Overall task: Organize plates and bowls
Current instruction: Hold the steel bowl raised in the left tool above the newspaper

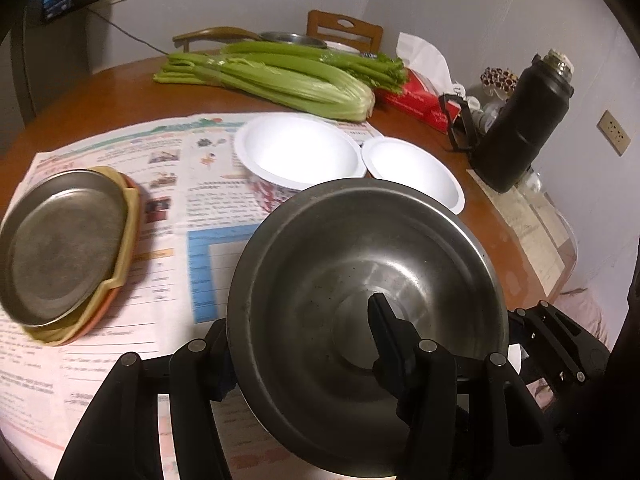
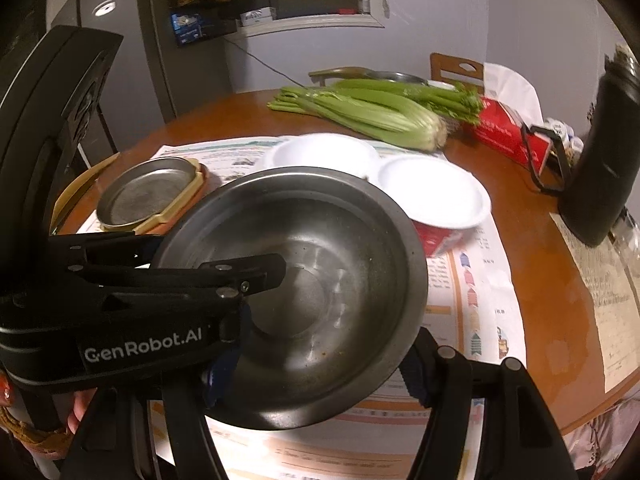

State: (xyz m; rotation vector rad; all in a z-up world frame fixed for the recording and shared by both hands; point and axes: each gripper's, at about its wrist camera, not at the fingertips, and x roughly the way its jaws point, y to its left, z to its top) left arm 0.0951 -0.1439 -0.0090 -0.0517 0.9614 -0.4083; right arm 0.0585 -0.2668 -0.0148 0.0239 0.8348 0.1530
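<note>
From the left wrist view, the left claw point(image 1: 304, 344) was clenched on the rim of a steel bowl point(image 1: 360, 264): one finger lay outside the wall on the left, the other reached down inside toward the bowl's flat bottom. The bowl hung tilted above the newspaper point(image 1: 172, 208) that covered much of the round wooden surface point(image 1: 100, 92). Part of the right claw point(image 1: 552, 340) showed at the bowl's far right edge. Behind the bowl stood two white bowls, a larger one point(image 1: 296, 152) and a smaller one point(image 1: 416, 168), rims just beside each other. At the left lay a steel plate point(image 1: 64, 244) stacked on a tan tray. Farther back — celery point(image 1: 272, 76), a red tissue box point(image 1: 420, 100) and a black flask point(image 1: 524, 120).

From the right wrist view, the steel bowl point(image 2: 320, 292) sat between the right claw's point(image 2: 316, 376) fingers, one blue-padded finger at the near-left rim and the other at the near-right rim, both touching it — grasping the bowl by its outer edge. The left claw point(image 2: 256, 276) came in from the left, one finger inside the bowl. The steel plate point(image 2: 148, 192) on its tray lay beyond on the left, the two white bowls point(image 2: 432, 192) beyond on the right, the nearer with a red outer wall. Celery point(image 2: 372, 116) and the tissue box point(image 2: 500, 128) lay at the back, the flask point(image 2: 600, 152) at the right.
</note>
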